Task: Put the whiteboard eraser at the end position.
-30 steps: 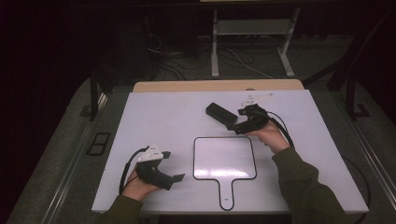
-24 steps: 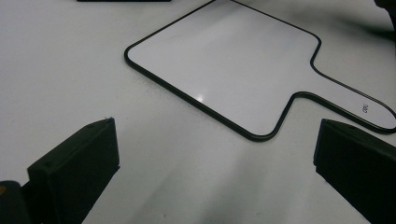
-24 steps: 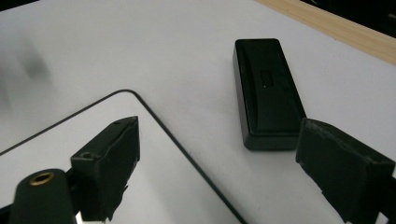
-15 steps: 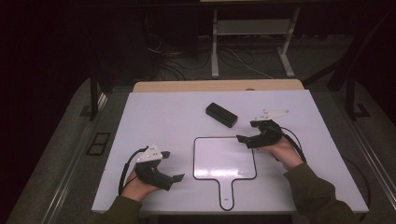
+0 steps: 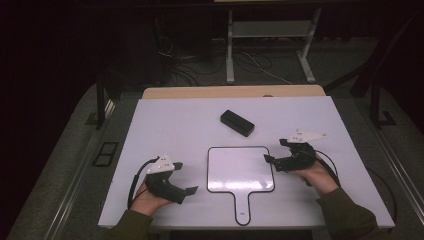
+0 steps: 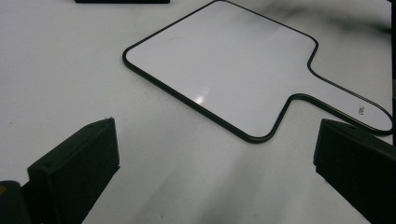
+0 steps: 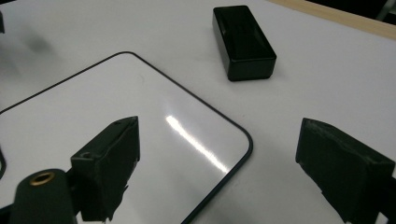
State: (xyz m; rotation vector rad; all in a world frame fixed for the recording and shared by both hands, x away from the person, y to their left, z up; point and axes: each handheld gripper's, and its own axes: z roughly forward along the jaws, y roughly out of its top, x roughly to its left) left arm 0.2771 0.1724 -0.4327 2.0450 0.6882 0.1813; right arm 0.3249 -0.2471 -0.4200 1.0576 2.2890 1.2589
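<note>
Both tongs are seen empty with jaws apart. The right tongs (image 5: 272, 152) are held just beside the right edge of the board (image 5: 240, 169), which lies flat at the middle of the tabletop (image 5: 175, 120), handle towards the person. The left tongs (image 5: 186, 177) are rested on the tabletop to the board's left, a little apart from it. A black box (image 5: 237, 123) lies beyond the board, clear of it.

The step in hand is judged to be an approach of the right tongs to the board's near corner (image 7: 243, 140). It would be done well if the jaws were lowered until one pad could be slid under the rim and the other set on the glossy face, since so thin a sheet offers only its edge. The board may skate on the smooth tabletop, so it might be steadied at the handle (image 6: 345, 102) by the left tongs. The box should be left undisturbed.

The board is a flat white paddle with rounded corners, a thin dark rim and a narrow handle bearing a small mark; a glare streak shows its face to be glossy. The box is an oblong block, matte black with softened edges. The tabletop is white and smooth, with a wooden strip along its far edge.
</note>
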